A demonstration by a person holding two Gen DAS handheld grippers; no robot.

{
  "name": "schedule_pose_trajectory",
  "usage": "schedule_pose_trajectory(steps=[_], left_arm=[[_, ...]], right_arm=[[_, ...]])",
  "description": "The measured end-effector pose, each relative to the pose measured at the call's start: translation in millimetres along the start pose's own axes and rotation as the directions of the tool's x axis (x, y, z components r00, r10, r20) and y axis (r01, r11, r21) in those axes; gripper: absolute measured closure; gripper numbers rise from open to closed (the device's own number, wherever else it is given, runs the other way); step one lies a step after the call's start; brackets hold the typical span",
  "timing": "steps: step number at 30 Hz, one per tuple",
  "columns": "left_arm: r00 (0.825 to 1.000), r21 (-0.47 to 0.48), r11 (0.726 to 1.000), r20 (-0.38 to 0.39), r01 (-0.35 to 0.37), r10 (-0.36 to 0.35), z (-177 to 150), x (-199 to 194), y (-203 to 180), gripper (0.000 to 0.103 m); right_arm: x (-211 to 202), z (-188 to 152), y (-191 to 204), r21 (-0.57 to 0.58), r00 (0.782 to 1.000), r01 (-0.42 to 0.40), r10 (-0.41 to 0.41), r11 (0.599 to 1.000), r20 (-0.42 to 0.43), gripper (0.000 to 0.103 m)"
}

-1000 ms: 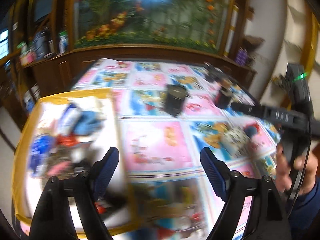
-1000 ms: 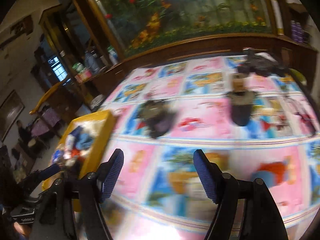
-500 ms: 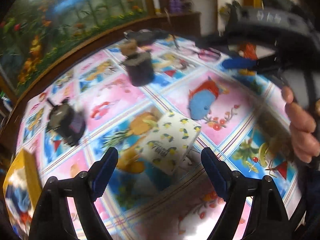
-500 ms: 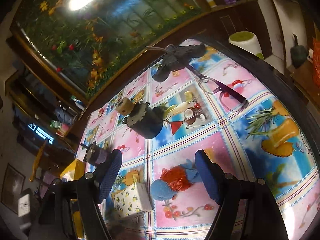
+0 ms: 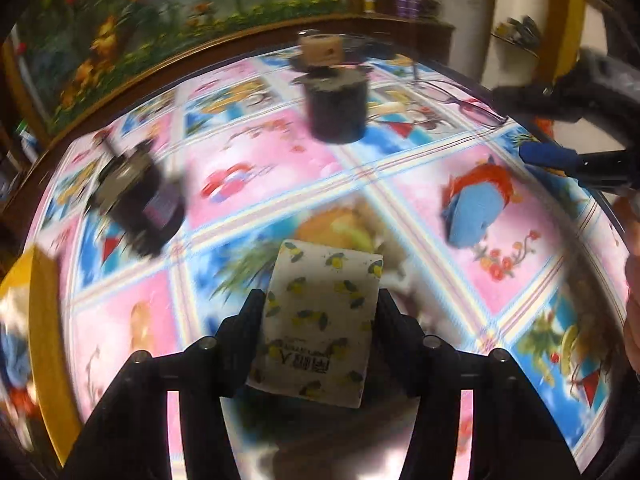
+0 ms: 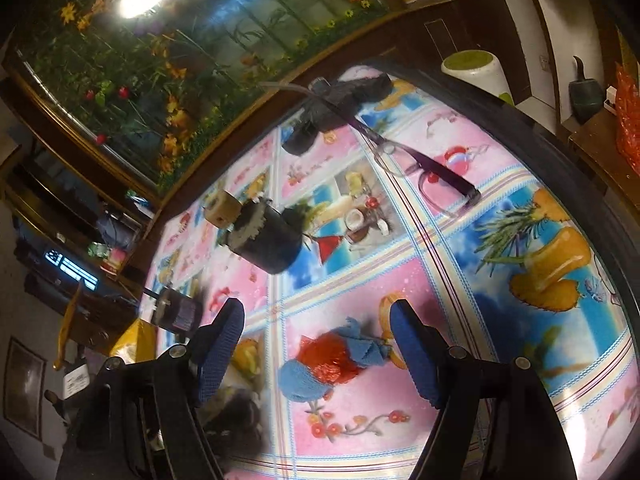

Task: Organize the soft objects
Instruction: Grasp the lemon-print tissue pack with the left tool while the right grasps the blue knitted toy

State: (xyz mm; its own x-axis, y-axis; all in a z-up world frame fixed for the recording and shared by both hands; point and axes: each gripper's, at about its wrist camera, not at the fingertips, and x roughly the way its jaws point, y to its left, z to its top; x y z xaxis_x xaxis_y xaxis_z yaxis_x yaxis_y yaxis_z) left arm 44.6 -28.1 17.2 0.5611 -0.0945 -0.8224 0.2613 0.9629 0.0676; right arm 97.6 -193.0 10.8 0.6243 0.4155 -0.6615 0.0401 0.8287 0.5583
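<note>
Tissue pack [image 5: 320, 320] clamped by left gripper [image 5: 320, 312]
Right gripper [image 6: 316, 360] is held apart, cloth toy [image 6: 332, 364] straddled between its fingers, beside the pack

Motion-blurred at left of left wrist view: dark motor [image 5: 138, 204]. Cut by left edge: yellow bin [image 5: 38, 320], contents smeared. Printed text on tissue pack [image 5: 320, 320] unreadable.

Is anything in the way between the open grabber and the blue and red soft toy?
No. The right gripper is open right above the blue and red soft toy, with only bare tablecloth around it.
</note>
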Motion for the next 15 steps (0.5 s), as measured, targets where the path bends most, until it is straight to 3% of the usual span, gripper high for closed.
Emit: schedule_pose_trajectory(steps=[6,8,9,11,13,15], left_arm=[[0.994,-0.148,0.984,0.034,-0.095,0.101,-34,-22,53,0.049],[0.994,-0.193,0.977,0.038,-0.089,0.098,-38,-20,68,0.049],[0.994,-0.211,0.974,0.047,-0.084,0.096,-40,-21,73,0.049],[0.995,-0.233,0.97,0.057,-0.072,0.088,-42,-20,79,0.049],[0.995,-0.253,0.966,0.062,-0.061,0.079,-43,-18,84,0.049],[0.995,-0.258,0.964,0.062,-0.064,0.082,-43,-18,87,0.049]], right_arm=[[24,-12,16,-0.091,0.994,0.069,-0.077,0.993,-0.082,0.024],[30,-19,29,-0.139,0.993,0.01,-0.026,0.99,-0.116,0.024],[34,-23,36,-0.147,0.985,-0.079,0.054,0.986,-0.163,0.024],[37,-27,40,-0.086,0.937,-0.282,0.255,0.956,-0.237,0.024],[38,-27,42,-0.069,0.907,-0.361,0.333,0.93,-0.257,0.024],[34,-26,42,-0.11,0.946,-0.277,0.251,0.954,-0.205,0.024]])
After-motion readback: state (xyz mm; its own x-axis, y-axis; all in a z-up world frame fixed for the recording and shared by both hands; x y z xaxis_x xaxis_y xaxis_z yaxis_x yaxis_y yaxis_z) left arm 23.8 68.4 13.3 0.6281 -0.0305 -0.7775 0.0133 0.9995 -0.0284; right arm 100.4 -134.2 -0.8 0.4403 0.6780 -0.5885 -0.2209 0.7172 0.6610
